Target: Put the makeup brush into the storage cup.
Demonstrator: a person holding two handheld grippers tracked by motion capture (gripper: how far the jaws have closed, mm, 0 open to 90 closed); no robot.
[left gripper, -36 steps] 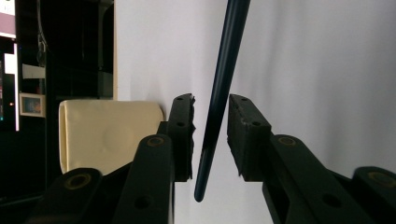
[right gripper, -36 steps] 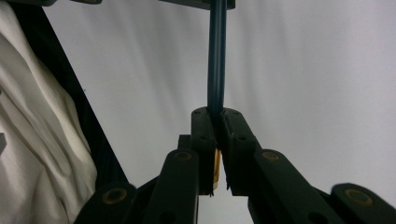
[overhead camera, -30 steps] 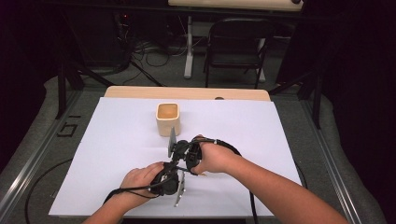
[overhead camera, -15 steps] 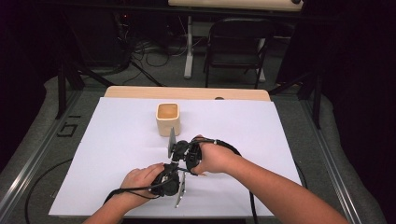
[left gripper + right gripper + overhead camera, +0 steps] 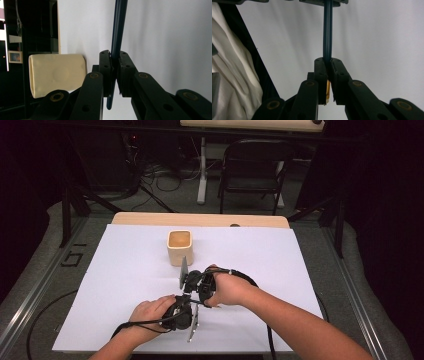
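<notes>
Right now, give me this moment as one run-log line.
left gripper: shut on dark blue rod | right gripper: shut on same rod | cream cup: upright on white sheet, apart from both

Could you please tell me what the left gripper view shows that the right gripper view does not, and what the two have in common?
The left gripper view alone shows the cream cup beside the left claw, and the table's wooden edge. The right gripper view alone shows a yellow-orange section of the pen between the right claw's jaws, plus crumpled white cloth at the side. Both share a claw shut on that thin dark-blue pen over the white table sheet.
</notes>
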